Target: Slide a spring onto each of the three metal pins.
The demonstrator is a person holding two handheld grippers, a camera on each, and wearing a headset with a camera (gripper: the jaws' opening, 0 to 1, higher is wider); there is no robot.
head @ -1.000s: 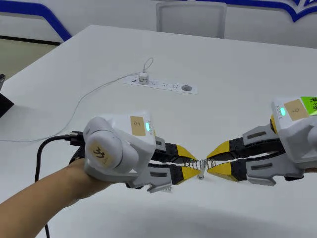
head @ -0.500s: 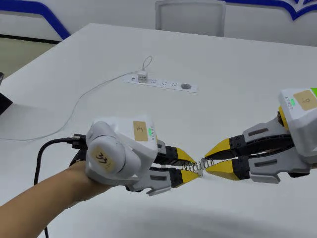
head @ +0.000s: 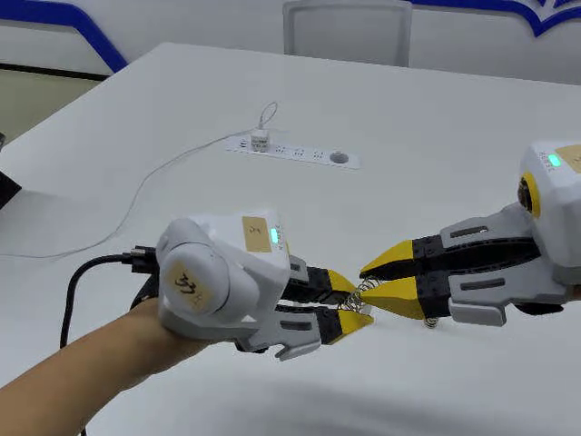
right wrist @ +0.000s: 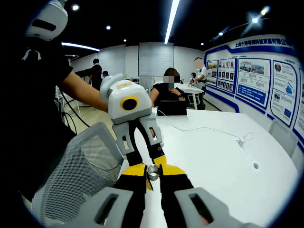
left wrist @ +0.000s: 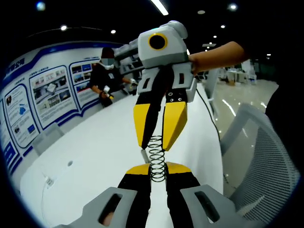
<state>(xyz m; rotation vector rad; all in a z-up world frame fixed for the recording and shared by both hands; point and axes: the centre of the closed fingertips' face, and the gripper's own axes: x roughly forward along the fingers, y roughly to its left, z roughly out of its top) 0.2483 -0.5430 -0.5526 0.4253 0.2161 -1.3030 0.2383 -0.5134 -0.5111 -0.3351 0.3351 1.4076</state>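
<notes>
Working at a white table (head: 436, 118), a person holds 1 spring (head: 361, 292) in the air between 2 hand-held grippers, well to the person's side of the power strip (head: 295, 153) lying across the tabletop. The left gripper (head: 354, 301), carried on a bare forearm (head: 73, 381), has its yellow-tipped jaws closed to the coil's width on one end of the spring. The right gripper (head: 366, 283) meets it nose to nose from the strip's right, its jaws narrowed the same way and pinching the other end. In the left gripper view, the coil runs straight from one pair of tips into the other. A white cable (head: 154, 177) leaves a plug at the strip's left end and trails off leftward, and a black cable (head: 77, 282) hangs from the left gripper. A chair (head: 349, 32) stands beyond the strip at the table's far edge. A small metal piece (head: 431, 321), too small to identify, rests on the table under the right gripper, nearer the person than the strip.
</notes>
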